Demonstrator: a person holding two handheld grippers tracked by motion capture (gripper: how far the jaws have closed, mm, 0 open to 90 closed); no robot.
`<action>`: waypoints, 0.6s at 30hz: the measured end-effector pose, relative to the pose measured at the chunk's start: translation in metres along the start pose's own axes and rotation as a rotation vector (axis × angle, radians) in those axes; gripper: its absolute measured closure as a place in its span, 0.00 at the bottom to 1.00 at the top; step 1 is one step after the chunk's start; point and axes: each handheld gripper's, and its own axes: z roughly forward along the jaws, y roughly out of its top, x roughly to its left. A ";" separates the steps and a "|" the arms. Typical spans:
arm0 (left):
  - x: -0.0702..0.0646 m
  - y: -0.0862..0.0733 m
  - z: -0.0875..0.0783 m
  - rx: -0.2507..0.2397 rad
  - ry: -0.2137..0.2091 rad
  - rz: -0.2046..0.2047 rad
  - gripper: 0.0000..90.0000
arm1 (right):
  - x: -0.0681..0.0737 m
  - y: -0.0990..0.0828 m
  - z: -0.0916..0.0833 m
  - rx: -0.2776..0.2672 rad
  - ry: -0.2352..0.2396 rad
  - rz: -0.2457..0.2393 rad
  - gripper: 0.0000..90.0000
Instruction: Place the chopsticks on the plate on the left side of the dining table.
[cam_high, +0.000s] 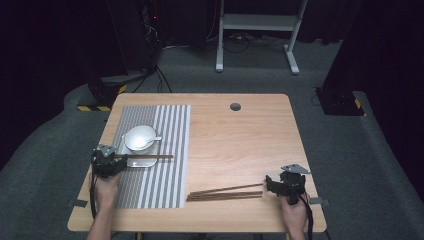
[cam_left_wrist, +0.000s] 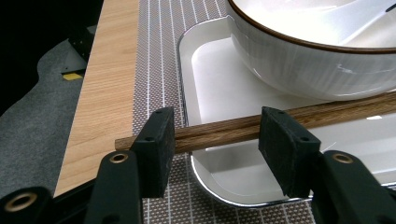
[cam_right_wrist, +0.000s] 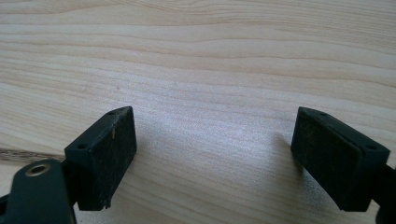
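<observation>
On my left, the left gripper (cam_high: 116, 162) sits at the near left corner of the striped mat (cam_high: 165, 150). From its own camera (cam_left_wrist: 217, 140) I see a pair of brown chopsticks (cam_left_wrist: 224, 129) running crosswise between the two pads. The jaws stand apart, wider than the sticks lie thick, so I read them as released around the pair rather than pinching it; the sticks pass in front of both pads, and I cannot tell whether either pad touches the wood. The blunt ends stick out just past my left pad, over the mat. Under the sticks is a white tray (cam_left_wrist: 205, 74) with a rounded rim, and beyond them, up and to the right of the jaws, a white bowl (cam_left_wrist: 317, 60) with a thin brown edge stands on that tray. In the high view a white spoon (cam_high: 150, 141) rests in the bowl with its handle over the rim.

Moving right, more chopsticks (cam_high: 225, 193) lie flat on the bare table (cam_high: 240, 135), well apart from the left tool and just to the left of the right gripper (cam_high: 272, 185).

The right gripper's camera (cam_right_wrist: 212, 154) shows its jaws wide open over plain wood grain, nothing between them. A sliver of a brown stick end (cam_right_wrist: 28, 154) shows just outside its left pad.

I can read no brand, label or writing anywhere.
</observation>
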 end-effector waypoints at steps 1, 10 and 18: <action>0.000 0.000 0.000 0.000 0.000 -0.001 0.51 | 0.000 0.000 0.000 0.000 0.000 0.000 0.15; 0.000 0.000 0.001 0.004 -0.003 -0.002 0.51 | 0.000 0.000 0.000 0.000 0.000 0.000 0.15; -0.001 0.000 -0.004 -0.013 -0.026 -0.010 0.49 | 0.000 0.000 0.000 0.001 0.000 0.000 0.15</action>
